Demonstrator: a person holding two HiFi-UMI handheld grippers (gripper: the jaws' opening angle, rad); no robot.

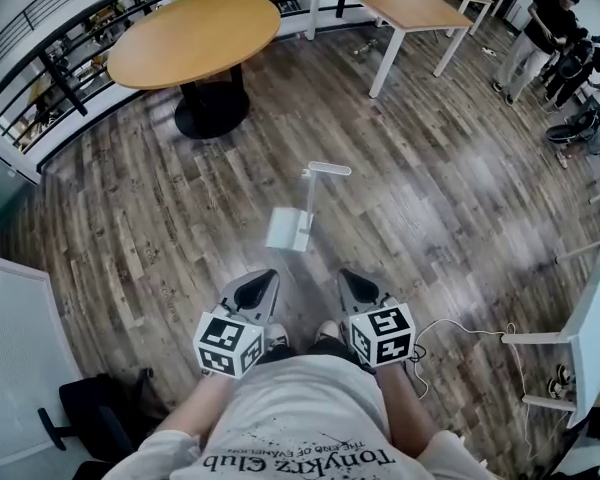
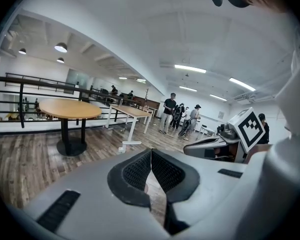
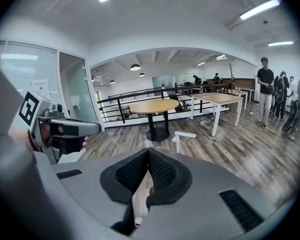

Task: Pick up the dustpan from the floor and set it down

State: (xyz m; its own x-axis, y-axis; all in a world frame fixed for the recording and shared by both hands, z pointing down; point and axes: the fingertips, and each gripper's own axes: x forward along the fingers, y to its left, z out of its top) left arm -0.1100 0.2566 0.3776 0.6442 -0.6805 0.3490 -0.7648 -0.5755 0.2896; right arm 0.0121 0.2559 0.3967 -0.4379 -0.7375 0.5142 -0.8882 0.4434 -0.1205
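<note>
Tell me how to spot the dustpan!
Start at the round wooden table by the railing. On the plank floor just this side of it stands the dustpan, alone. It is the only small white thing with a tall upright handle.

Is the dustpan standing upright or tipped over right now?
Upright. The dustpan stands on its pan on the floor, its long handle rising vertically.

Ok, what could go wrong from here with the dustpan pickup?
The left tongs and right tongs are both shut. Approaching the dustpan that way could knock it over, since it stands upright on a tall thin handle. A cable trails on the right, a possible trip hazard.
</note>
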